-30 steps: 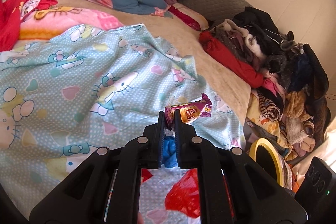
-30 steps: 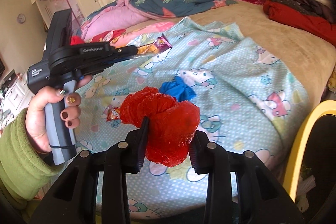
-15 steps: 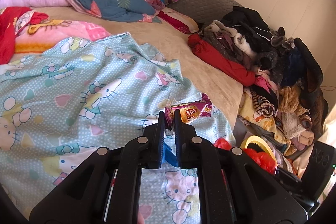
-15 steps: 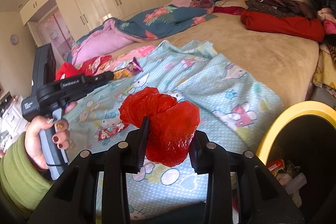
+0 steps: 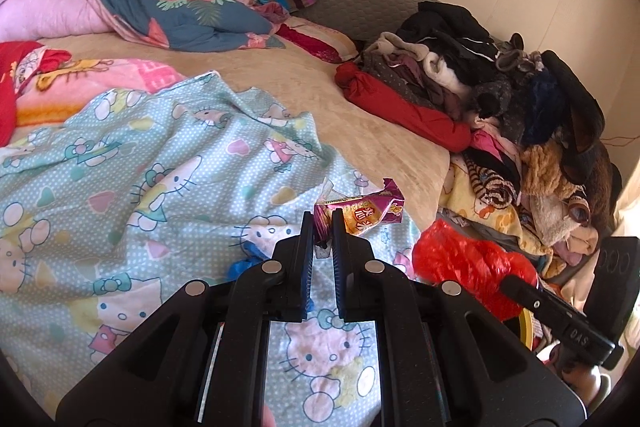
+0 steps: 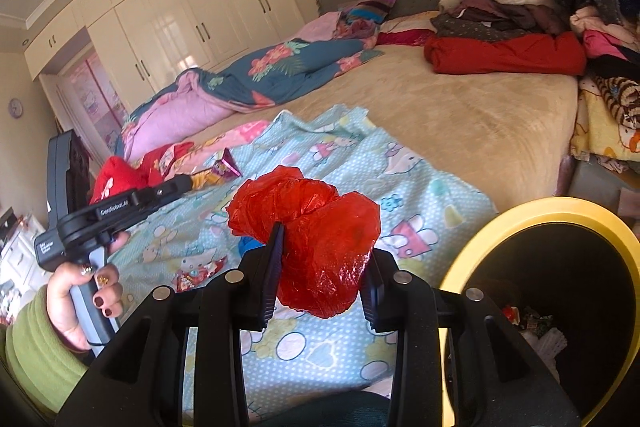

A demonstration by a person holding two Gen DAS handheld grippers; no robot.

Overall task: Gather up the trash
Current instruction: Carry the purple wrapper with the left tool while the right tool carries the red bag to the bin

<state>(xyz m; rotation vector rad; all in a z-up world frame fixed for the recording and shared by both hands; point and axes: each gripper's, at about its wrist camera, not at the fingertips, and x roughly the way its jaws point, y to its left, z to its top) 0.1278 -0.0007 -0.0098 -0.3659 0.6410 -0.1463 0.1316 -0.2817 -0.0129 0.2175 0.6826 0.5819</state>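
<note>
Both tongs loaded: left gripper point(image 5: 323, 223) pinches snack wrapper point(image 5: 362, 213), right gripper point(image 6: 322, 263) clamps red plastic bag point(image 6: 316, 239) — bin point(image 6: 472, 255) just right of it; likely next, carry over the rim and release.

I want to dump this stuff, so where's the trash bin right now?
In the right wrist view the yellow-rimmed trash bin sits at the lower right, beside the bed's edge, just right of the right gripper holding the red plastic bag.
</note>
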